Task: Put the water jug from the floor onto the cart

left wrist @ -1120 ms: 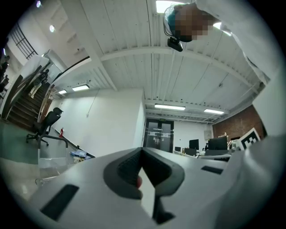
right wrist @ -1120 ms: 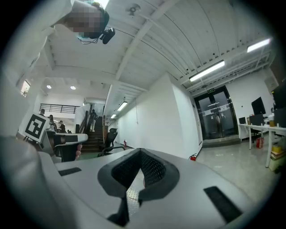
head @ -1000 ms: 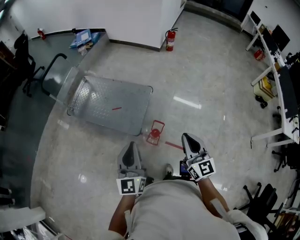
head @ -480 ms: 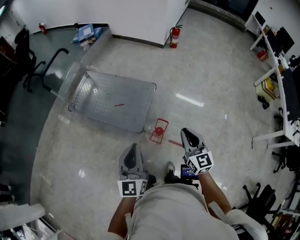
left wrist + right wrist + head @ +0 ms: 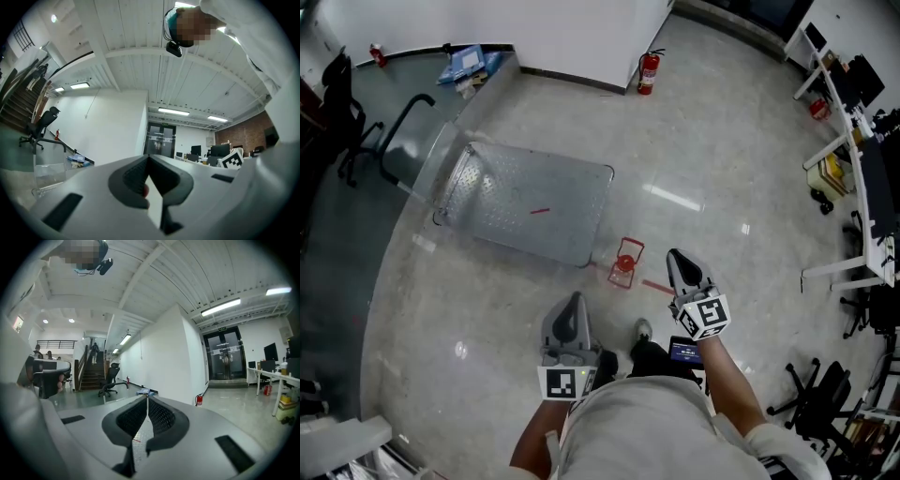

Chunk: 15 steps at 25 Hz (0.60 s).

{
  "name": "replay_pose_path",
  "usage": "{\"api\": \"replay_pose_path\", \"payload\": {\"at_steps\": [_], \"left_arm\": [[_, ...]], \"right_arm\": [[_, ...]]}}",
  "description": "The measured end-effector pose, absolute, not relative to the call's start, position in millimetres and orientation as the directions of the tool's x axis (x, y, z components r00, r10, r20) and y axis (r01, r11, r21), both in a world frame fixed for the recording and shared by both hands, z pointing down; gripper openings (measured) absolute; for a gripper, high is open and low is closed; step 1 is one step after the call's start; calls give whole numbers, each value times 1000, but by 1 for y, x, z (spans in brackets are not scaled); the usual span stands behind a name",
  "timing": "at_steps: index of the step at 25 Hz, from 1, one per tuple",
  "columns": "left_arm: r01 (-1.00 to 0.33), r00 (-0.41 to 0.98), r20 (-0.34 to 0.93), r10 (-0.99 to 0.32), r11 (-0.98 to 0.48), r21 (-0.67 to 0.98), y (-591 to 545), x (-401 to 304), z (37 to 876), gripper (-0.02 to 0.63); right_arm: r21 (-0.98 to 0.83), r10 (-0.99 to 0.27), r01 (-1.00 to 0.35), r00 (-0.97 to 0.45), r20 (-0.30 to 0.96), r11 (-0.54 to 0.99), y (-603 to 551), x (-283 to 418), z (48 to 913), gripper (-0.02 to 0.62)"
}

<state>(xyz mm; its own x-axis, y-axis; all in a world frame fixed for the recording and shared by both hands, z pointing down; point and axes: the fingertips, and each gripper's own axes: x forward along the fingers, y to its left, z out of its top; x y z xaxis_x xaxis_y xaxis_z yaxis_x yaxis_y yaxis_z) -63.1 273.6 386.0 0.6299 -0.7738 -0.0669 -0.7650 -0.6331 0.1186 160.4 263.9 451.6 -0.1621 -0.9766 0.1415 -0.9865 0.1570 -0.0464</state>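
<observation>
Both grippers are empty: left gripper (image 5: 572, 302) and right gripper (image 5: 677, 256) keep their fingers pressed together, probably because the red-capped water jug (image 5: 625, 264) lies beyond reach, ahead between their fingertips, just beside the platform cart (image 5: 516, 187).

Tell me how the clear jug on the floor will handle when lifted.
The water jug looks like rigid clear plastic, so it is probably stiff. Its red handle on top suggests it would hang and swing. Fill level unclear, so weight uncertain.
</observation>
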Motion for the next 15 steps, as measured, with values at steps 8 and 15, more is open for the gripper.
{"api": "replay_pose_path", "payload": {"at_steps": [8, 15], "left_arm": [[-766, 625, -65, -778, -627, 142, 241, -46, 394, -2], [-796, 588, -65, -806, -591, 126, 203, -7, 397, -2]], "right_arm": [[-36, -971, -982, -186, 149, 183, 232, 160, 460, 14], [-41, -952, -965, -261, 159, 257, 183, 180, 483, 14]]}}
